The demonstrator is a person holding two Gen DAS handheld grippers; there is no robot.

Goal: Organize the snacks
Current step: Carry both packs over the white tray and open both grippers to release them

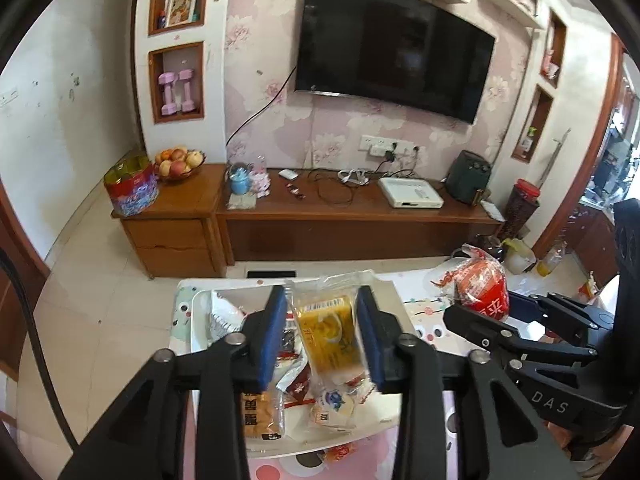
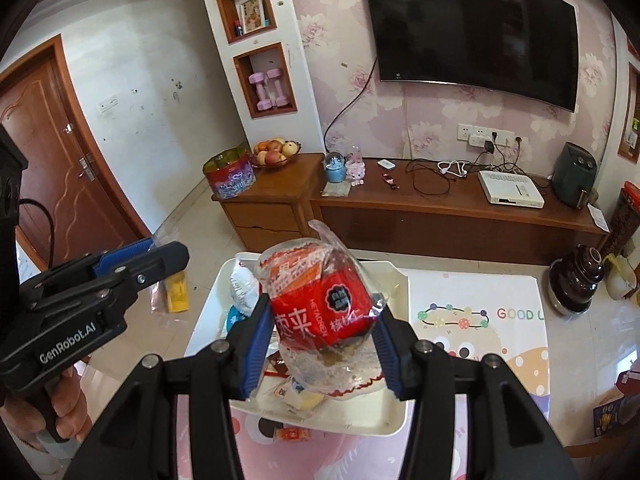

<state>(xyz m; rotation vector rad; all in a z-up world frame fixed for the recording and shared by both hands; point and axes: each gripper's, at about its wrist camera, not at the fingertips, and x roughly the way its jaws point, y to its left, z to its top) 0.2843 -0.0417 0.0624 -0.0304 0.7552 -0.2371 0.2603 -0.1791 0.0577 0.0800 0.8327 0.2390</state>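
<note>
Item one: yellow-orange snack in clear crinkly plastic wrapper (image 1: 326, 336), between the left gripper (image 1: 323, 334) pads above the white plastic tray (image 1: 198, 320); jaws part-spread, contact unclear. Light, slippery; take mid-body

Item two: red-labelled pastry in clear film (image 2: 320, 308), pinched by the right gripper (image 2: 320, 348) over the tray; soft, crushable

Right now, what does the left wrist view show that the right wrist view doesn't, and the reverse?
Left wrist only: the open doorway to the right of the TV wall, and the yellow packet seen close up between the left fingers.
Right wrist only: the hand holding the left gripper, the GOOD lettering on the mat, and the right fingers clamped on the red snack bag.
Both: the TV, fruit bowl, white tray, and both snacks.
</note>
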